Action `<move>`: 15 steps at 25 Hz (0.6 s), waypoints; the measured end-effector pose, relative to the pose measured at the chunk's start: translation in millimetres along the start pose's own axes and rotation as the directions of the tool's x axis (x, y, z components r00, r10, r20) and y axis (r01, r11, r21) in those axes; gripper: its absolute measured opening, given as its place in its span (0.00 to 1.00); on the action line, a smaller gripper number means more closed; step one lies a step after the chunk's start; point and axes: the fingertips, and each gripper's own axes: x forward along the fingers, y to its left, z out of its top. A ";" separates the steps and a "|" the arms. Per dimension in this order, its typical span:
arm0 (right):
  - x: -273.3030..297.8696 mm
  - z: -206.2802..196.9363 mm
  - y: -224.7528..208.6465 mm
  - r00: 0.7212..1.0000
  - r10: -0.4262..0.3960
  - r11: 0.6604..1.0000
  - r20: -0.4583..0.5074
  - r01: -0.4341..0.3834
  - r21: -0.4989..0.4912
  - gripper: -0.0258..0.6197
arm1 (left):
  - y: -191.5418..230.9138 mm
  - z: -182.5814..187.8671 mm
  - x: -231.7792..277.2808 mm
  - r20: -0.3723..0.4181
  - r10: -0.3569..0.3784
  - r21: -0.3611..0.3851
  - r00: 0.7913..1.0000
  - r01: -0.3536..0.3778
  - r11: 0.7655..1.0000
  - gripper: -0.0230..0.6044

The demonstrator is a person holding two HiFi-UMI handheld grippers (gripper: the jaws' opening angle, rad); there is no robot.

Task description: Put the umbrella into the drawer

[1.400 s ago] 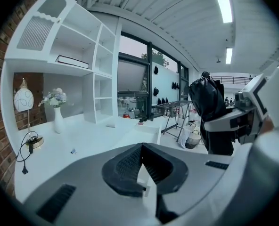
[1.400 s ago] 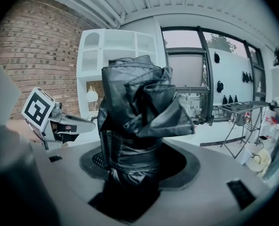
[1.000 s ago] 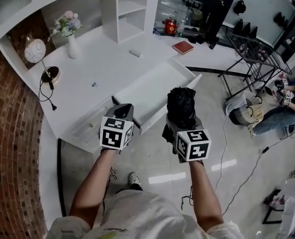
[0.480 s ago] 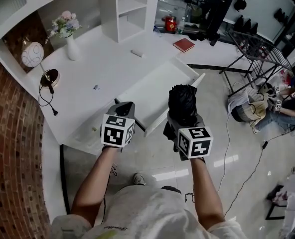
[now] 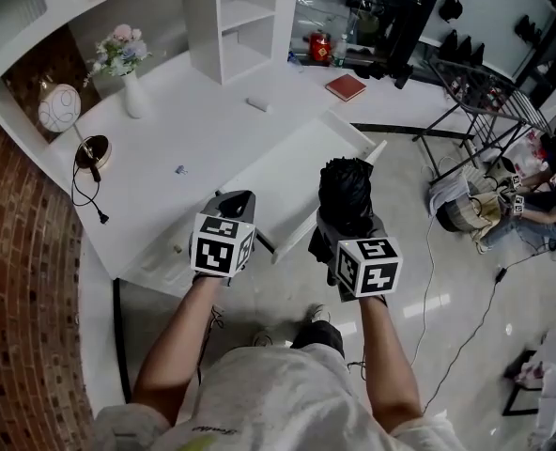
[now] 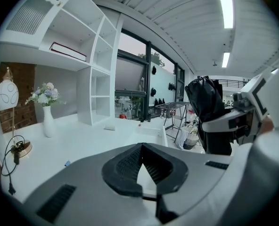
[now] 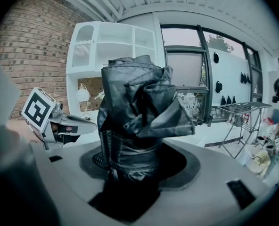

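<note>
**A:** ok so where was the folded black umbrella [image 7: 138, 102] at that point, in the drawer [image 5: 280, 169] or not?

**B:** nope, not in it. It stood upright in the right gripper [image 5: 346, 231], bunched fabric on top, lower part down between the jaws. The right gripper view showed both jaws pressed onto it, so it was properly clamped. From the head view it hung over the floor [image 5: 447, 289], right at the drawer's front edge, toward the right corner.

**A:** and the drawer was open?

**B:** yeah, pulled well out of the white desk [image 5: 193, 130].

**A:** what about the left gripper [image 6: 141, 146]?

**B:** its jaws met at the tips with nothing between them. It hovered to the left of the other one, at the drawer's near edge. There was a gap between the two grippers, and both pointed at the desk.

**A:** anything else on the desk?

**B:** a white vase [image 5: 134, 90] with flowers and a round lamp [image 5: 60, 107] toward the back left, and a red book [image 5: 345, 88] at the far right end. There was also a small white thing [image 5: 256, 102] near the shelf unit [image 5: 231, 22] that I couldn't identify. A drying rack [image 5: 475, 87] stood on the floor off to the right.
</note>
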 end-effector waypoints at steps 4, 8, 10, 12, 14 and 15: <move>9.9 1.5 -6.3 1.000 0.004 1.000 0.007 -0.004 0.010 0.43 | 5.6 1.8 5.4 -0.002 0.012 0.005 1.000 -0.012 1.000 0.03; 24.9 1.1 -12.8 1.000 0.019 1.000 0.004 -0.019 0.011 0.43 | 13.0 0.4 13.1 -0.006 0.033 0.002 0.999 -0.033 0.999 0.03; 33.6 3.3 -14.9 0.999 0.037 0.999 0.005 -0.037 0.004 0.43 | 18.6 2.0 18.9 -0.007 0.049 -0.008 0.999 -0.049 0.999 0.03; 42.8 5.7 -18.6 0.998 0.056 0.998 0.003 -0.056 -0.007 0.43 | 21.8 5.5 26.0 -0.009 0.065 -0.012 0.998 -0.065 0.998 0.03; 52.3 8.4 -24.6 0.997 0.073 0.997 -0.005 -0.073 -0.016 0.43 | 23.9 10.4 34.0 -0.009 0.078 -0.015 0.997 -0.078 0.997 0.03; 57.4 10.2 -28.1 0.997 0.081 0.997 -0.009 -0.081 -0.018 0.43 | 25.5 13.0 38.1 -0.009 0.084 -0.015 0.996 -0.084 0.996 0.03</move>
